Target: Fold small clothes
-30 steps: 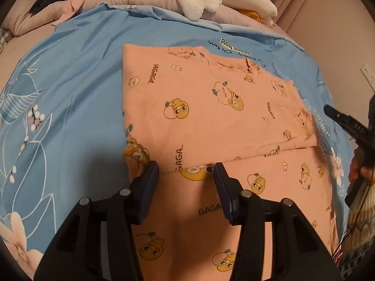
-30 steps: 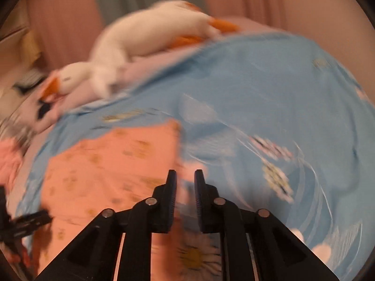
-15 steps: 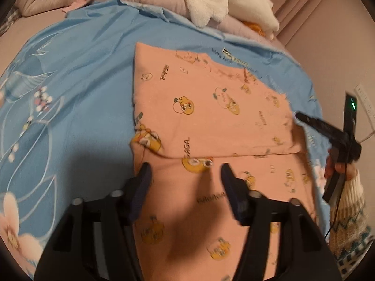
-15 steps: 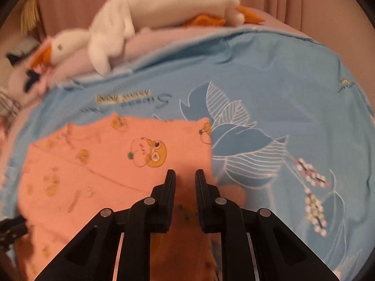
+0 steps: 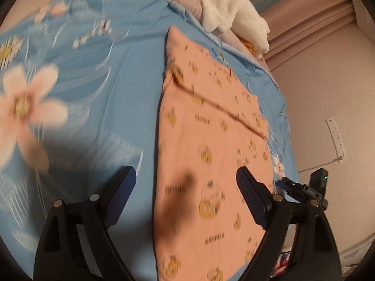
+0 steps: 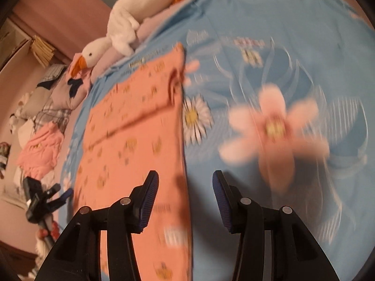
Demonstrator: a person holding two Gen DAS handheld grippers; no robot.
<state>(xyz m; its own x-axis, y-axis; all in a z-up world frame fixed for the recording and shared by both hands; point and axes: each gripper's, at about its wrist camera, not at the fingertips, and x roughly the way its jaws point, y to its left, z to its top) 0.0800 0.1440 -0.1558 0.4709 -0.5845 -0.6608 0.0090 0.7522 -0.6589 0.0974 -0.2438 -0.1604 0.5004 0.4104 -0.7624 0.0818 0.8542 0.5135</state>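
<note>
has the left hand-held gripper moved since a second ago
Yes. The left hand-held gripper slid off the peach garment toward its edge over the blue sheet; its jaws have just been opening, empty.

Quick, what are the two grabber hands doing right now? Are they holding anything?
Left gripper: open, just widened, holding nothing.
Right gripper: open, just widened, holding nothing.

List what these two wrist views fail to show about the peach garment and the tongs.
- Peach garment, left wrist view: the printed words and cartoons are motion-blurred, unreadable; its near end is cut off by the frame edge.
- Peach garment, right wrist view: the near part is hidden behind the right tongs, whose jaws have just been opening, nothing between the pads.
- Left tongs: open above the cloth; contact cannot be judged.
- Garment type: folded, unclear.
</note>
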